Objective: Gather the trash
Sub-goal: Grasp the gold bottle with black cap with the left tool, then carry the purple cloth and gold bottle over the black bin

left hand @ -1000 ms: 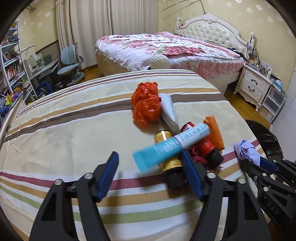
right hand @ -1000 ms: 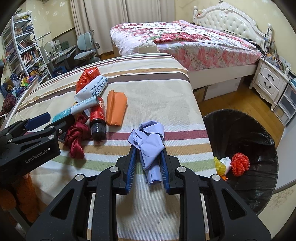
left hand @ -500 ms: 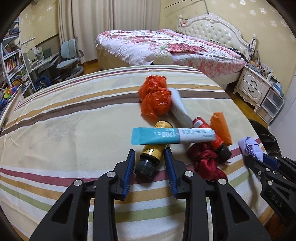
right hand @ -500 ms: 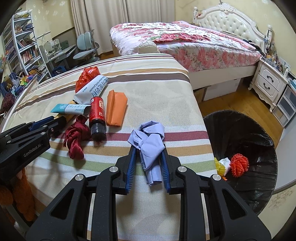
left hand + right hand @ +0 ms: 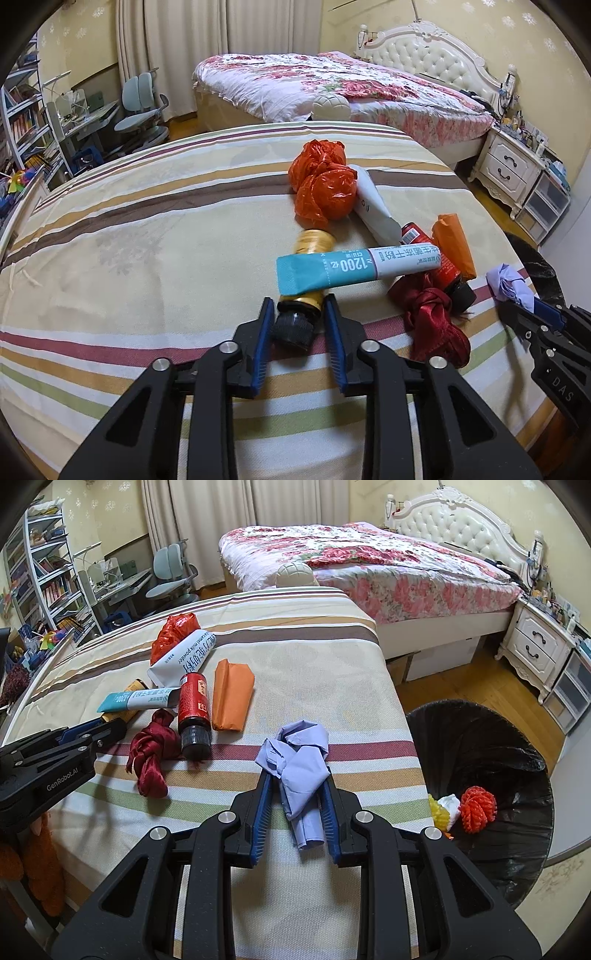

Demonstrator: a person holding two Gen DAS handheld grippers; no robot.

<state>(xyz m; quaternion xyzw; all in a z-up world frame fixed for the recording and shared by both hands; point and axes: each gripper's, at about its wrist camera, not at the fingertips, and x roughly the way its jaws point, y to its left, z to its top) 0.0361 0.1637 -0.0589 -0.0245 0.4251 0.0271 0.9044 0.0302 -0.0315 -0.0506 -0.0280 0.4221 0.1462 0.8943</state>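
Teal tube [image 5: 354, 267] hides the gold bottle [image 5: 308, 291] as left gripper [image 5: 299, 321] closes on it.

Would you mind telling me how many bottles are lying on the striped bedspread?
2. The gold bottle lies under the teal packet, its black cap between the left gripper fingers; the red bottle lies beside the orange packet. Others may be hidden.

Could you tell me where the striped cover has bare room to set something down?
Bare: the wide stretch of striped cover left of the orange plastic bag, and the strip between the orange paper packet and the cover's right edge. Crowded: around the teal tube, red bottle and red cloth.
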